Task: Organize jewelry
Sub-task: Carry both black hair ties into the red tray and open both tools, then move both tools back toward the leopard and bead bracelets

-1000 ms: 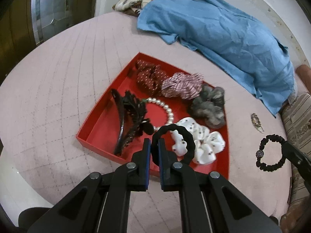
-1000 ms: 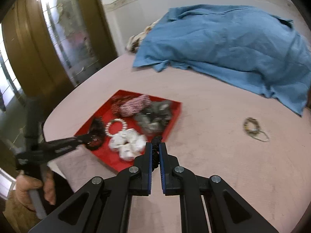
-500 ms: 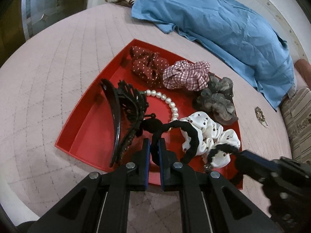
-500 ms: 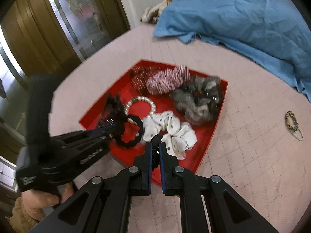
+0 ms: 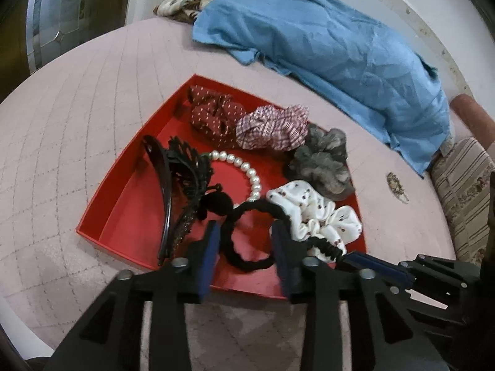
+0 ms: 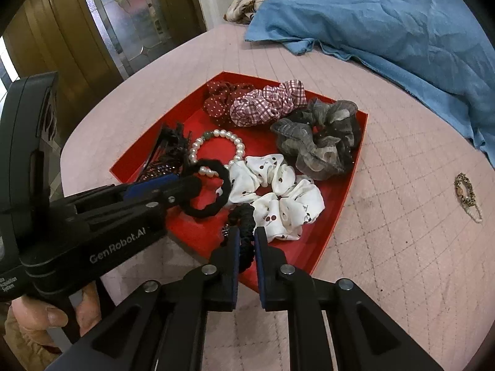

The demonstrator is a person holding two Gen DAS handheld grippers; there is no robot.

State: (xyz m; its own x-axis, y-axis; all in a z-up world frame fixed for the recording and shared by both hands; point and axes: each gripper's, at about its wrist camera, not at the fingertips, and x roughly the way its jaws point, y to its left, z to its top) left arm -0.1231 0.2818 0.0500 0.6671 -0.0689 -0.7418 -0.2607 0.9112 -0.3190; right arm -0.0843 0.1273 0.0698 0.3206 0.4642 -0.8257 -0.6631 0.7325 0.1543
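A shallow red cardboard tray [image 5: 123,213] sits on the pale pink quilted bedspread [image 5: 77,108], already crowded with hair things. Along its far side lie a dark red polka-dot scrunchie [image 5: 213,114], a red-and-white checked scrunchie [image 5: 272,128] touching it, and a sheer grey ruffled scrunchie [image 5: 321,164] next to that. Nearer are a white scrunchie printed with small cherries [image 5: 315,216], a pearl bead bracelet [image 5: 244,167] and a long black hair claw [image 5: 173,191] lying by the left wall.

The left gripper [image 5: 246,249] hangs over the tray's near edge with its jaws spread wide — a thick black fabric hair tie [image 5: 247,235] lies on the tray floor between the blue-padded fingers [image 5: 210,253], gripped by neither. In the right wrist view that loop rests against the cherry scrunchie and overlaps the pearls.

The right gripper [image 6: 246,247] is closed narrowly on a black braided bracelet [image 6: 247,228], pinching it upright just above the near part of the tray, beside the cherry scrunchie. A small dark bead [image 6: 225,232] shows at its left side.

Out on the bedspread, well apart from the tray to the right, lies a small leopard-print hair tie [image 6: 465,193]. A crumpled blue shirt [image 5: 324,46] is spread across the far side of the bed, with a floral patterned cloth [image 5: 188,6] poking out beyond it.
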